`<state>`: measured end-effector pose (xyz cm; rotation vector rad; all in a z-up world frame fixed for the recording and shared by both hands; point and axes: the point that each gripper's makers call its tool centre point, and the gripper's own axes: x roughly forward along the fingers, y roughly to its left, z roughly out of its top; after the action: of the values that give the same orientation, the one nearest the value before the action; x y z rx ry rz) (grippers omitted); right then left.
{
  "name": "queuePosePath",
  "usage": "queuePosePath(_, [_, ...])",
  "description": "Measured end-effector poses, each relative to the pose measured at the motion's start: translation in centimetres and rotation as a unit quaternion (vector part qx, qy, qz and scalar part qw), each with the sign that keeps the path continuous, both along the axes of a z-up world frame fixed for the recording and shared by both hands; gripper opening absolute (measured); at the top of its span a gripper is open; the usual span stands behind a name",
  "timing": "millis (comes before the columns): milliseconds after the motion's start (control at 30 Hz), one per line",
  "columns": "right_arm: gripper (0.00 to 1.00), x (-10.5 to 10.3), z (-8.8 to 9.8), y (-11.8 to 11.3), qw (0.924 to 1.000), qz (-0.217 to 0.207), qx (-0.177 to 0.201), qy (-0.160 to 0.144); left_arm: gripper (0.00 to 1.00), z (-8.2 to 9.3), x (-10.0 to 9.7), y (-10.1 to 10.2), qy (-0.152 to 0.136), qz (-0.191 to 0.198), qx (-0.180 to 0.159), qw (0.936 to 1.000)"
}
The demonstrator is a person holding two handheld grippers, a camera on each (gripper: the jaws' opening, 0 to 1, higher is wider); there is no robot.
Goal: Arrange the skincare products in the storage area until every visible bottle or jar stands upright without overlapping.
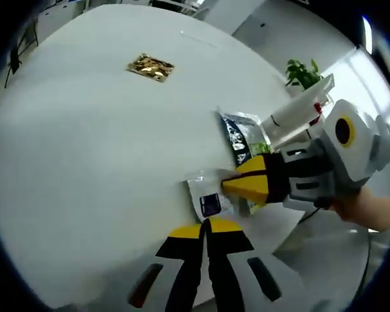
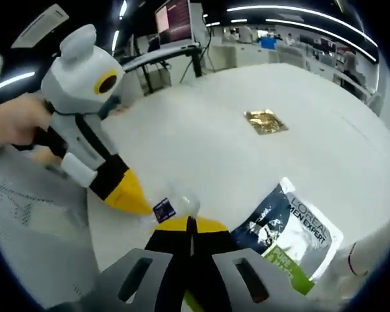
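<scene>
Both grippers are meeting at a small clear sachet (image 1: 207, 195) lying flat near the white table (image 1: 84, 149) edge. The left gripper (image 1: 206, 227) and right gripper (image 2: 190, 224) are showing jaws closed (whether either is pinching it, cannot tell). A L'Oreal pouch (image 2: 292, 237) is lying just beside.

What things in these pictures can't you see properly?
- Small clear packet with a dark label: in the right gripper view, both hand-held grippers' yellow tips hide its edges, and it is blurred.
- White bottle: in the left gripper view, the right hand-held gripper covers its lower part.
- Gold packet: too small to read.
- Dark sachet: its lower end is cut off by the view's edge.
</scene>
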<state>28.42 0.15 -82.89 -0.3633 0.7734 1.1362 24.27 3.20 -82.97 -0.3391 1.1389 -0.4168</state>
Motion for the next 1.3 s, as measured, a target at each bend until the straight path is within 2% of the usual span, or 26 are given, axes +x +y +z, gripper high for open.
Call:
queuePosePath(100, [0.01, 0.0, -0.4, 0.1, 1.0000, 0.003, -0.004, -0.008, 0.04, -0.2, 0.5, 0.6, -0.016, -0.018, 0.026, 0.9994])
queuePosePath(233, [0.01, 0.5, -0.4, 0.2, 0.9997, 0.000, 0.000, -0.023, 0.04, -0.2, 0.9, 0.6, -0.023, -0.022, 0.026, 0.9992])
queuePosePath(367, [0.01, 0.6, -0.3, 0.4, 0.9989, 0.022, -0.001, -0.043, 0.05, -0.4, 1.2, 0.8, -0.033, -0.033, 0.031, 0.9984])
queuePosePath(500, [0.01, 0.5, -0.2, 0.4, 0.9987, 0.024, 0.000, -0.045, 0.04, 0.1, 1.4, 1.2, -0.044, -0.029, 0.033, 0.9981])
queuePosePath(567, [0.01, 0.7, -0.1, 0.2, 0.9990, 0.020, 0.003, -0.040, 0.04, 1.1, 2.1, 1.1, -0.083, -0.040, 0.043, 0.9949])
queuePosePath(600, [0.01, 0.7, -0.1, 0.2, 0.9991, 0.018, 0.006, -0.037, 0.04, 1.4, 2.2, 1.2, -0.092, -0.048, 0.051, 0.9933])
queuePosePath(633, [0.01, 0.8, -0.1, 0.2, 0.9992, 0.018, 0.007, -0.036, 0.04, 1.9, 2.0, 1.0, -0.100, -0.058, 0.061, 0.9914])
queuePosePath(700, [0.01, 0.7, -0.2, 0.2, 0.9990, 0.021, 0.007, -0.039, 0.03, 1.8, 2.4, 1.3, -0.117, -0.081, 0.088, 0.9859])
queuePosePath(733, [0.01, 0.7, -0.2, 0.2, 0.9989, 0.023, 0.006, -0.040, 0.02, 1.7, 2.5, 1.7, -0.125, -0.105, 0.117, 0.9796])
queuePosePath(767, [0.01, 0.7, -0.2, 0.2, 0.9988, 0.026, 0.006, -0.041, 0.02, 1.6, 2.4, 1.7, -0.124, -0.116, 0.127, 0.9771])
queuePosePath(833, [0.01, 0.8, -0.2, 0.3, 0.9988, 0.029, 0.005, -0.040, 0.03, 1.7, 2.1, 1.0, -0.116, -0.117, 0.116, 0.9795])
queuePosePath(900, [0.01, 0.8, -0.3, 0.3, 0.9988, 0.029, 0.006, -0.039, 0.03, 2.0, 2.5, 0.5, -0.138, -0.127, 0.114, 0.9756])
queuePosePath(933, [0.01, 0.8, -0.3, 0.3, 0.9988, 0.029, 0.006, -0.039, 0.03, 2.3, 2.9, -0.2, -0.159, -0.149, 0.109, 0.9699])
queuePosePath(967, [0.01, 0.8, -0.3, 0.3, 0.9987, 0.030, 0.006, -0.040, 0.04, 2.4, 3.0, -0.5, -0.166, -0.160, 0.110, 0.9668])
queuePosePath(1000, [0.01, 0.8, -0.4, 0.3, 0.9986, 0.031, 0.006, -0.041, 0.08, 2.3, 3.4, -1.0, -0.182, -0.183, 0.115, 0.9593])
queuePosePath(1033, [0.01, 0.7, -0.4, 0.3, 0.9986, 0.033, 0.006, -0.041, 0.12, 2.3, 3.5, -1.2, -0.187, -0.190, 0.117, 0.9566])
queuePosePath(1067, [0.01, 0.7, -0.4, 0.3, 0.9985, 0.036, 0.006, -0.042, 0.17, 2.1, 3.7, -1.6, -0.194, -0.213, 0.129, 0.9488])
queuePosePath(1100, [0.01, 0.7, -0.4, 0.3, 0.9983, 0.040, 0.004, -0.043, 0.21, 2.0, 3.8, -1.7, -0.197, -0.226, 0.141, 0.9437])
queuePosePath(1133, [0.01, 0.6, -0.3, 0.3, 0.9974, 0.054, 0.002, -0.048, 0.24, 1.8, 4.0, -2.0, -0.205, -0.245, 0.155, 0.9348])
queuePosePath(1167, [0.01, 0.6, -0.3, 0.3, 0.9968, 0.063, 0.001, -0.049, 0.26, 1.7, 4.0, -2.2, -0.206, -0.253, 0.156, 0.9323])
queuePosePath(1233, [0.01, 0.6, -0.3, 0.3, 0.9962, 0.074, -0.002, -0.046, 0.26, 1.4, 4.0, -2.7, -0.205, -0.258, 0.154, 0.9316])
queuePosePath(1300, [0.01, 0.7, -0.3, 0.4, 0.9957, 0.081, -0.005, -0.045, 0.27, 0.6, 4.2, -2.3, -0.200, -0.261, 0.157, 0.9313])
